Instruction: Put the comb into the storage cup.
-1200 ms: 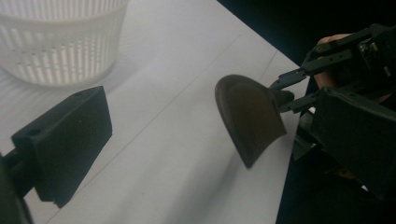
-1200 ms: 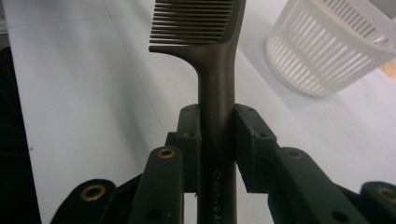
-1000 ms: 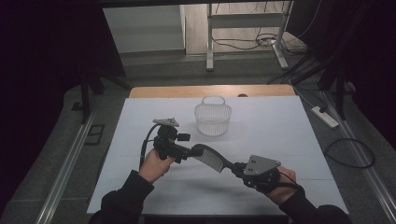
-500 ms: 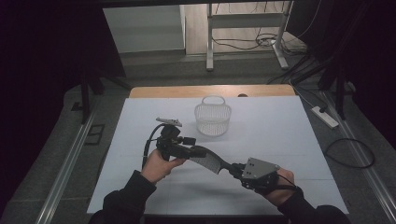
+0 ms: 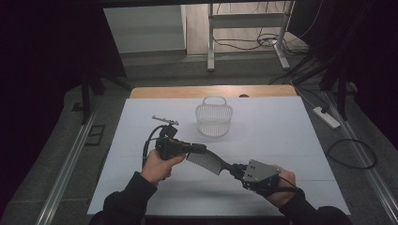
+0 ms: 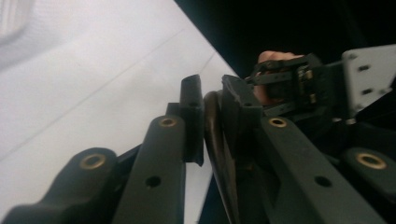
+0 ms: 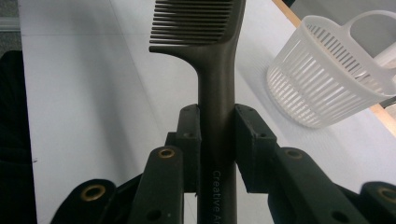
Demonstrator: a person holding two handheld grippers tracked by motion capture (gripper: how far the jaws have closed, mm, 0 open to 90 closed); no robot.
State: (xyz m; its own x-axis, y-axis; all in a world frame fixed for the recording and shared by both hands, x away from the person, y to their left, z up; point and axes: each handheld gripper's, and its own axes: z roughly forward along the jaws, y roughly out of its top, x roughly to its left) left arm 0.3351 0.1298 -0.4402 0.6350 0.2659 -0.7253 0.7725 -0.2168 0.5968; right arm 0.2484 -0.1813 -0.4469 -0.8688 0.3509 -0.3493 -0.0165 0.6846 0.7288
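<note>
Item 1: we log 1 dark comb [image 5: 205, 161], held above the white table [image 5: 291, 136] between the 2 grippers, its handle toward the right gripper and its toothed end toward the left gripper.

Item 2: right gripper [image 5: 233, 169]. In the right gripper view we see its jaws clamped on the comb handle [image 7: 215, 121], teeth pointing away from the camera.

Item 3: left gripper [image 5: 199, 149]. Its jaws have just been closing; in the left gripper view we see them narrowed onto the comb's thin edge [image 6: 212, 126], which sits between the pads.

Item 4: 1 white slatted basket [image 5: 214, 118], upright on the table, well beyond the comb.
</note>
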